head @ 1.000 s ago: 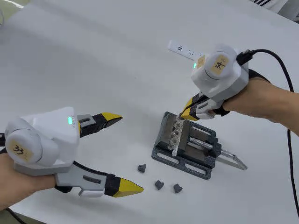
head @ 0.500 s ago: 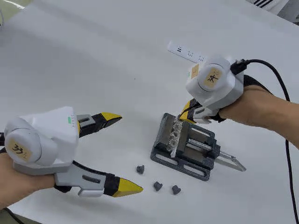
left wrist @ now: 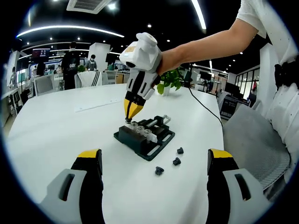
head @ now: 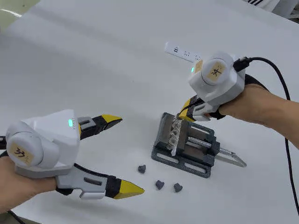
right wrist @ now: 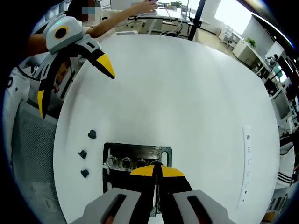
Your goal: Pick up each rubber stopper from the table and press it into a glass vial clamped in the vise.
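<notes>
Left tool (head: 125, 154): hangs open, empty. Right tool (head: 183, 115): sits closed over clear glass vials (head: 175, 133) in dark metal vise (head: 184, 161). Small dark-grey rubber stoppers (head: 160, 185): likely light, squashy; pinch across head.

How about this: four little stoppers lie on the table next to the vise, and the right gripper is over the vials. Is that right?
Not quite. There are three stoppers, not four, as the head view shows. They do lie on the table next to the vise, and the right gripper is over the vials.
</notes>
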Demonstrator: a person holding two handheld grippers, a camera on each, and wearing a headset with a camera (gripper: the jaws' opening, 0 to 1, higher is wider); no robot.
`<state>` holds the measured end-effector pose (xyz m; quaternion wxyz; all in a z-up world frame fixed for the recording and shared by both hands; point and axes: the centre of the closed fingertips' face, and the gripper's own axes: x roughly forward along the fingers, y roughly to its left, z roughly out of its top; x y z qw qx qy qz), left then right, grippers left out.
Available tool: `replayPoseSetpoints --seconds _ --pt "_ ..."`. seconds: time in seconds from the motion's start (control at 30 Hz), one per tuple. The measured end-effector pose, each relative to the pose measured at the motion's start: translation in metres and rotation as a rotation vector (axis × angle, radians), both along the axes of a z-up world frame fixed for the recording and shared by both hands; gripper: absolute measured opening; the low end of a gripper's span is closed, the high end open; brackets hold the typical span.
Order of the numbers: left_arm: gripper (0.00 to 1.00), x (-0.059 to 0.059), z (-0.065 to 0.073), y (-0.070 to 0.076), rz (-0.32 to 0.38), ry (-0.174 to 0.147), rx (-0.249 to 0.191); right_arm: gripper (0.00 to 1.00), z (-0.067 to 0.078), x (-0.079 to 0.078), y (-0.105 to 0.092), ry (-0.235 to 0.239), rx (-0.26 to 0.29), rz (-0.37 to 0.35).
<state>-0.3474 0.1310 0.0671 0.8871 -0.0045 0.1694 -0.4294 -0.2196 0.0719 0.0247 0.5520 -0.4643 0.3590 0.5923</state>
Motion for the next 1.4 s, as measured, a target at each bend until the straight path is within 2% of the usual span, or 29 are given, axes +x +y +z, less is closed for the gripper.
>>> replayPoseSetpoints --seconds 0.27,0.37,0.53,0.67,1.07,1.4 --pt "0.92 -0.003 0.003 0.003 0.009 0.000 0.007 0.00 0.001 0.003 0.000 0.032 0.030 -0.038" --pt "0.92 -0.005 0.003 0.003 0.012 0.002 0.008 0.00 0.002 -0.001 0.000 0.031 0.043 -0.042" --pt "0.92 -0.006 0.004 0.003 0.011 0.002 0.010 0.02 0.004 0.003 0.000 0.018 0.054 -0.053" --pt "0.92 -0.006 0.006 0.002 0.006 0.000 0.014 0.04 0.005 0.002 0.000 0.029 0.072 -0.068" --pt "0.91 -0.010 0.009 -0.004 -0.026 -0.003 0.033 0.12 0.023 -0.004 -0.007 0.011 0.121 -0.082" --pt "0.88 -0.014 0.010 -0.003 -0.045 -0.001 0.061 0.22 0.046 -0.017 -0.021 -0.006 0.210 -0.138"
